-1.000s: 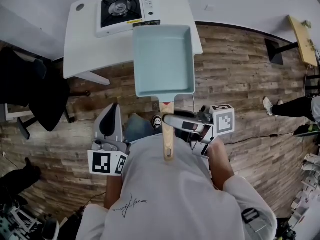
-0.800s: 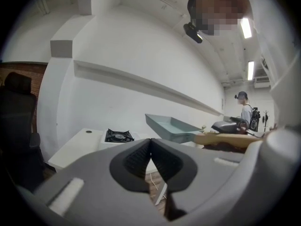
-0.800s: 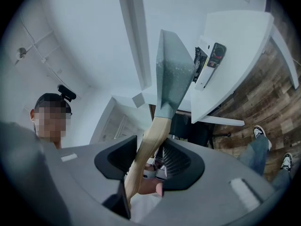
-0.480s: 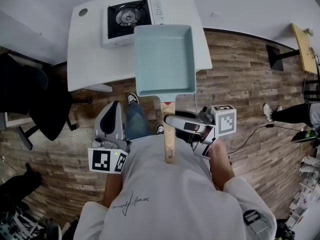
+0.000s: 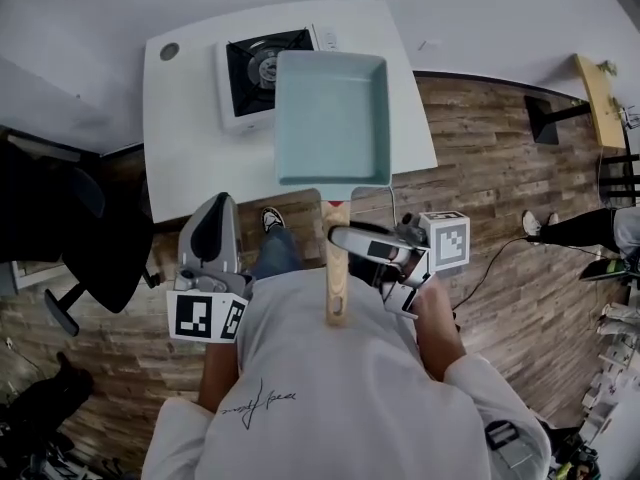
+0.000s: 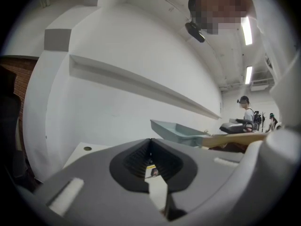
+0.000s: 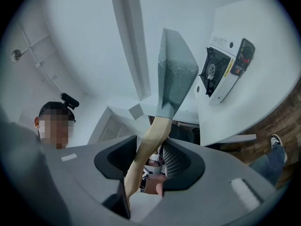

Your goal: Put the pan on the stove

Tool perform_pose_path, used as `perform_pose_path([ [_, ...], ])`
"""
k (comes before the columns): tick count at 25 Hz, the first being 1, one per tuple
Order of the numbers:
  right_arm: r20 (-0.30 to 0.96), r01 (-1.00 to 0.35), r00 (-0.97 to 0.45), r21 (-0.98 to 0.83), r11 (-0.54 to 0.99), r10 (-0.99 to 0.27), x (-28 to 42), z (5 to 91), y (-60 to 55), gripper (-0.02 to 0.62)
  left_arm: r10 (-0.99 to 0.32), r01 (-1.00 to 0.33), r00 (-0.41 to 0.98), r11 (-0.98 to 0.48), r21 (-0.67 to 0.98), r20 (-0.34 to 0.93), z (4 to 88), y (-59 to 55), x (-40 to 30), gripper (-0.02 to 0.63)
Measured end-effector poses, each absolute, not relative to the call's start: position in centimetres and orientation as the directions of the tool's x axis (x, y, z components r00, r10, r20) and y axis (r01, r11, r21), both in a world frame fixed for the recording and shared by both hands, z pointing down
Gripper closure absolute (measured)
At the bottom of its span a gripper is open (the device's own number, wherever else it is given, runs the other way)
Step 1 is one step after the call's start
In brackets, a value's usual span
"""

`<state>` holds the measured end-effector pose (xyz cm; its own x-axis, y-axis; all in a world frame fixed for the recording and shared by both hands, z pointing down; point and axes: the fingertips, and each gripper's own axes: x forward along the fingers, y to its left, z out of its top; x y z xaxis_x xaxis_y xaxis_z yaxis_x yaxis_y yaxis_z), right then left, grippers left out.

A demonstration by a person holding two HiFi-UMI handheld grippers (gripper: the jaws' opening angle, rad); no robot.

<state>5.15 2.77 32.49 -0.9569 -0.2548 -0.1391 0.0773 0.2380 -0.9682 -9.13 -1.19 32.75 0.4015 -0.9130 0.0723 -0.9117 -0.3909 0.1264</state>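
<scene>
A light teal rectangular pan hangs level above the white table; its left edge overlaps the right side of the portable gas stove. My right gripper is shut on the pan's wooden handle, close to my body. In the right gripper view the handle runs between the jaws up to the pan, with the stove to its right. My left gripper is shut and holds nothing, left of the handle and short of the table's near edge. Its view shows the pan from the side.
A black office chair stands left of the table. Wood floor stretches to the right, with a wooden bench and another person's leg at the far right. My shoe is under the table's edge.
The table and stove have drawn nearer as I walk forward. The pan, which hung over the table's right corner beside the stove, now overlaps the stove's right side. Both grippers keep their state.
</scene>
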Motion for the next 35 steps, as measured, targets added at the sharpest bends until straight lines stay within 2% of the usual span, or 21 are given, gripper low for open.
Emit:
perform_pose_path([
  [12, -0.189, 0.103, -0.930, -0.957, 0.271, -0.315, -1.0, 31.1, -3.9, 0.426, -0.883, -0.880, 0.468, -0.460, 0.119, 0.045, 32.5, -8.1, -14.9, 0.601],
  [23, -0.153, 0.050, -0.916, -0.961, 0.272, -0.371, -2.0, 31.7, -5.8, 0.426, -0.865, -0.861, 0.500, -0.492, 0.127, 0.038, 33.1, -10.5, -17.0, 0.601],
  [35, -0.167, 0.079, -0.933, -0.958, 0.274, -0.317, -2.4, 32.1, -8.9, 0.425, -0.891, -0.887, 0.452, -0.443, 0.131, 0.045, 33.3, -12.0, -18.4, 0.601],
])
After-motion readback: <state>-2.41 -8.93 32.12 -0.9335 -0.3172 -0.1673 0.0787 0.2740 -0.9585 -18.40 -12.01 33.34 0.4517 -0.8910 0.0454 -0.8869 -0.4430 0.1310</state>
